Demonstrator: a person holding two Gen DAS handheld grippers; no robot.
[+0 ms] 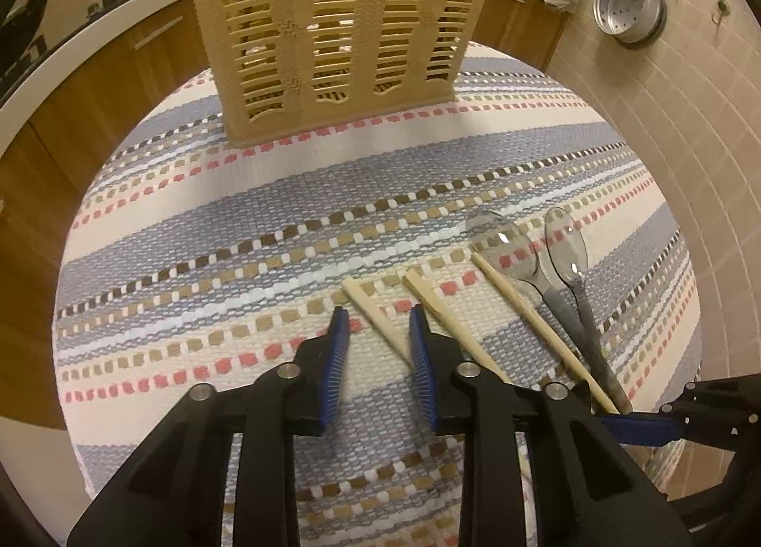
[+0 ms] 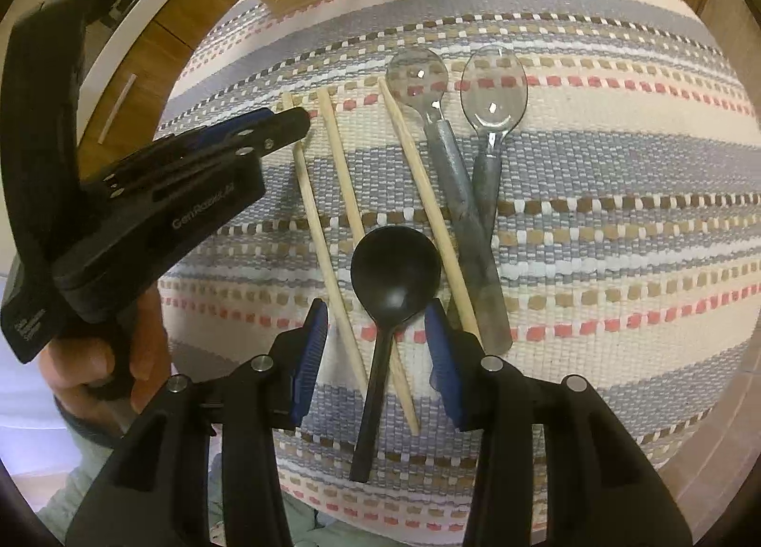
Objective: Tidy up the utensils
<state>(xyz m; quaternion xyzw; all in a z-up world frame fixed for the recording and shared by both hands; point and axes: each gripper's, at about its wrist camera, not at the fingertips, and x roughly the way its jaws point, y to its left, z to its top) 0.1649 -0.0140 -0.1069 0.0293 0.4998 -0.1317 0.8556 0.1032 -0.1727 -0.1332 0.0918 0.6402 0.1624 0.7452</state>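
Note:
On a striped cloth (image 1: pixel 238 214) lie three wooden chopsticks, two clear spoons with grey handles (image 2: pixel 418 71) (image 2: pixel 494 85) and a black spoon (image 2: pixel 395 266). My left gripper (image 1: pixel 378 311) points down at the cloth, open, with the leftmost chopstick (image 1: pixel 375 318) running between its blue pads and not pinched. From the right wrist view, that gripper (image 2: pixel 295 123) hovers over the same chopstick (image 2: pixel 309 195). My right gripper (image 2: pixel 375 309) is open astride the black spoon's neck, its pads clear of it. A beige slotted basket (image 1: pixel 333 33) stands upright at the far side of the cloth.
The middle chopstick (image 2: pixel 342 166) runs under the black spoon; the third chopstick (image 2: pixel 423 195) lies against the grey handles. The round table drops off to a tiled floor (image 1: pixel 666 119) on the right, with wooden cabinets (image 1: pixel 95 85) to the left. A hand (image 2: pixel 95 356) grips the left tool.

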